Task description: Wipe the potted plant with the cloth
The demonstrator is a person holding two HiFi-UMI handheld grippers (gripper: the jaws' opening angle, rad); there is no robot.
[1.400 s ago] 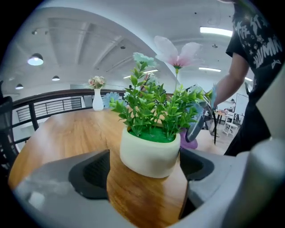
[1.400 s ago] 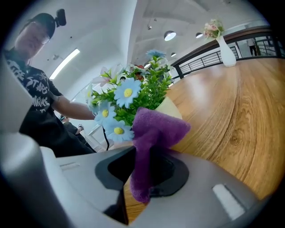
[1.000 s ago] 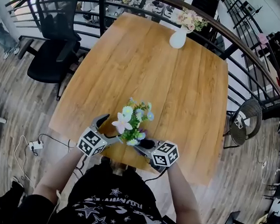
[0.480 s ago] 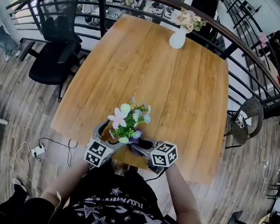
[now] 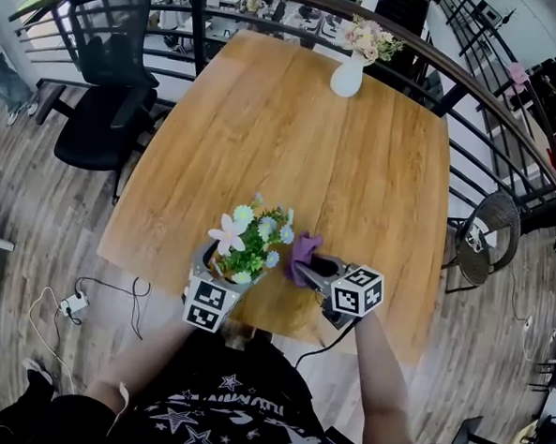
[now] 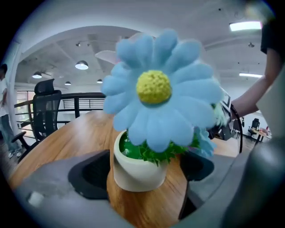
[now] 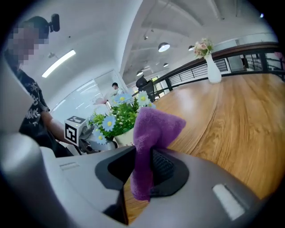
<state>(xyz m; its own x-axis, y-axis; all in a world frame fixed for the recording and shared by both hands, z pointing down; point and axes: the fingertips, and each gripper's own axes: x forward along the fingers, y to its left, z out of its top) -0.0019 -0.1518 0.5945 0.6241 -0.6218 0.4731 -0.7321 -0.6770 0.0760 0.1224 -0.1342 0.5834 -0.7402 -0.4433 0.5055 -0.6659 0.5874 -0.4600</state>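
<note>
The potted plant [image 5: 249, 241] has a cream pot [image 6: 136, 173], green leaves and blue, white and pink flowers; a big blue flower [image 6: 156, 89] fills the left gripper view. It stands near the front edge of the wooden table [image 5: 356, 174]. My left gripper [image 5: 221, 262] is shut on the pot, one jaw against each side. My right gripper [image 5: 315, 266] sits just right of the plant, shut on a purple cloth [image 5: 302, 254] that sticks up from its jaws [image 7: 153, 127]. The cloth is close to the flowers but apart from them.
A white vase of pale flowers [image 5: 348, 75] stands at the table's far edge. A black office chair [image 5: 103, 84] is at the left, a round black stool [image 5: 488, 243] at the right, and a curved railing behind. A power strip [image 5: 71, 299] lies on the floor.
My right gripper has drawn the cloth out from under the flowers, to the right and a little up. The left gripper has turned slightly with the pot, which shifted a little left.
</note>
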